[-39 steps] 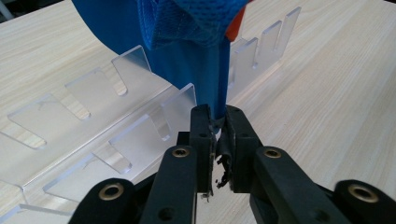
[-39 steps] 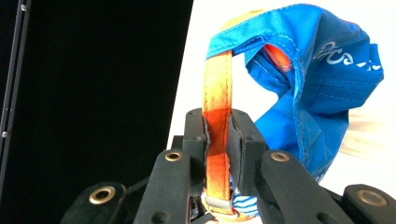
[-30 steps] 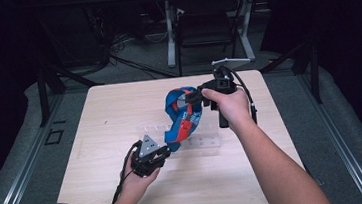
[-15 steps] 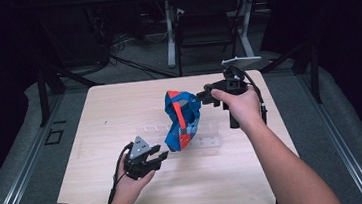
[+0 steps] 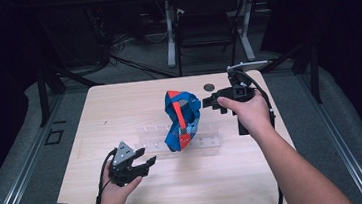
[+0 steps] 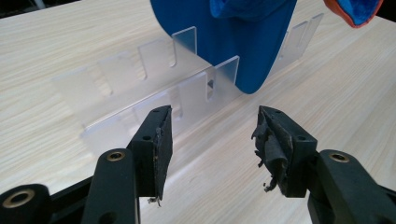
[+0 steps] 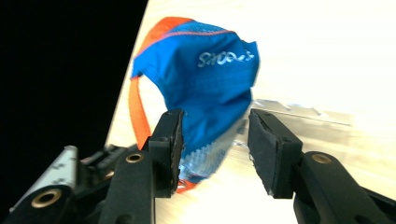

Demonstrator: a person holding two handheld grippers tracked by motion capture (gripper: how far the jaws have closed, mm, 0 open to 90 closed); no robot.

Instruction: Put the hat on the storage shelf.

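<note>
1. R gripper [image 5: 209, 102]: jaws apart, nothing between them; held above the table's far right, pointing toward the blue cap [image 5: 182, 118], just beside its upper edge.
2. L gripper [image 5: 144, 163]: jaws wide, empty; low over the table [image 5: 93, 201] near front left, aimed at the cap's lower end, a little apart from it.
3. Blue cap, orange trim: stands near-upright at table centre, long axis vertical w/ slight lean, lower end slotted in the clear rack [image 5: 208, 142].
4. Clear rack: slotted acrylic strip lying across the table; holds the cap alone, other slots bare.
5. Judgement: R gripper is nearer; a grasp would turn on closing in from the cap's right.
6. Dark round disc [image 5: 209, 86] lies at the far edge, well apart.
</note>
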